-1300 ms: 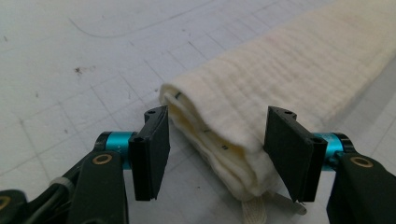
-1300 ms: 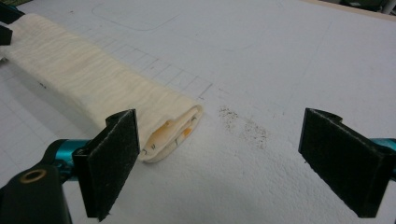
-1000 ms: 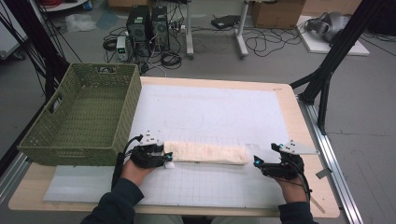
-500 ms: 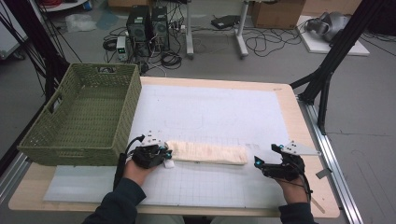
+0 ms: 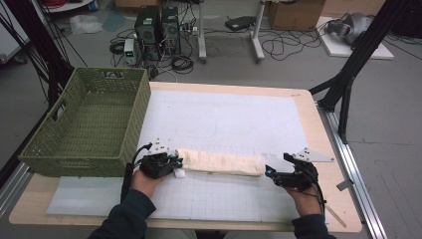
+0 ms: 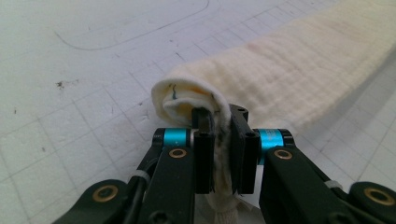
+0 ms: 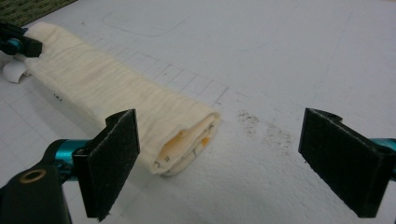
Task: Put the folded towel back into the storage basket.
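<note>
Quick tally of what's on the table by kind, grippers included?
Grippers: 2, the left gripper with jaws clamped on the cloth end, the right gripper with jaws open
Rolled cream cloth: 1
Green woven basket: 1
White grid mat: 1
Total: 5

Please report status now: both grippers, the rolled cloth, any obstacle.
Left gripper just closed, shut on near end of cream folded cloth roll. Right gripper open, short of the far end, not touching. Green woven basket stands left, nothing blocking.
</note>
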### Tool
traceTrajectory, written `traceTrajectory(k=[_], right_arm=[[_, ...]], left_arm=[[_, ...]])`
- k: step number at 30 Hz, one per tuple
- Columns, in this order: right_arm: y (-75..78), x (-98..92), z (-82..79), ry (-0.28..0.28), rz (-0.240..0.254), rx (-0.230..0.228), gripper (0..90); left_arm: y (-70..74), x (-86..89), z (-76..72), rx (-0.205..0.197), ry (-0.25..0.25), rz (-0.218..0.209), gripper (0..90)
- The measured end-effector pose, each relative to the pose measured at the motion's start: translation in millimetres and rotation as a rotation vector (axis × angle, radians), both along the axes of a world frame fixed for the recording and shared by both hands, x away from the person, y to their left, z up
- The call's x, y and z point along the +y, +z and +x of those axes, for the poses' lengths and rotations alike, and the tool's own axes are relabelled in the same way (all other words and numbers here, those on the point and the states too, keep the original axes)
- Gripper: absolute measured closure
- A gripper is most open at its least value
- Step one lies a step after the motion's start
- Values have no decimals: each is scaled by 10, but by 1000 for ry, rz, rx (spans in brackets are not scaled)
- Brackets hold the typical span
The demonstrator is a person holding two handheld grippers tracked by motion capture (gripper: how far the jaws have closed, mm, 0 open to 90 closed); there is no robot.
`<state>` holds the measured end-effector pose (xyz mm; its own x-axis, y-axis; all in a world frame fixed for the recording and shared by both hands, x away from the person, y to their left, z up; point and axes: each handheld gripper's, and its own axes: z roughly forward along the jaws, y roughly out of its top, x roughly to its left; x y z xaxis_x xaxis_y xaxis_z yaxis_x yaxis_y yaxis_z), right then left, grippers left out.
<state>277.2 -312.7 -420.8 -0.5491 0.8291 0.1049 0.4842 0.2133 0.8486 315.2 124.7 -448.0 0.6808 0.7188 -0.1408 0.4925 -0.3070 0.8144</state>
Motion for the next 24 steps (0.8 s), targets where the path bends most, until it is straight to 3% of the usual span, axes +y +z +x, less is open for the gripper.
traceTrajectory(k=[5, 13, 16, 20, 24], right_arm=[[-59, 84, 28, 23, -47, 19, 123], [-79, 37, 83, -10, -14, 44, 319], [-100, 90, 102, 16, 3, 64, 370], [-149, 228, 99, 76, -42, 89, 424], [-246, 295, 108, 93, -113, 127, 478]], left_arm=[[41, 16, -22, -11, -5, -24, 814], [43, 40, -40, -15, -14, -48, 813], [36, 46, -37, -10, -16, -51, 812], [35, 32, -48, -15, -16, -48, 811], [33, 37, -49, -15, -12, -42, 812]])
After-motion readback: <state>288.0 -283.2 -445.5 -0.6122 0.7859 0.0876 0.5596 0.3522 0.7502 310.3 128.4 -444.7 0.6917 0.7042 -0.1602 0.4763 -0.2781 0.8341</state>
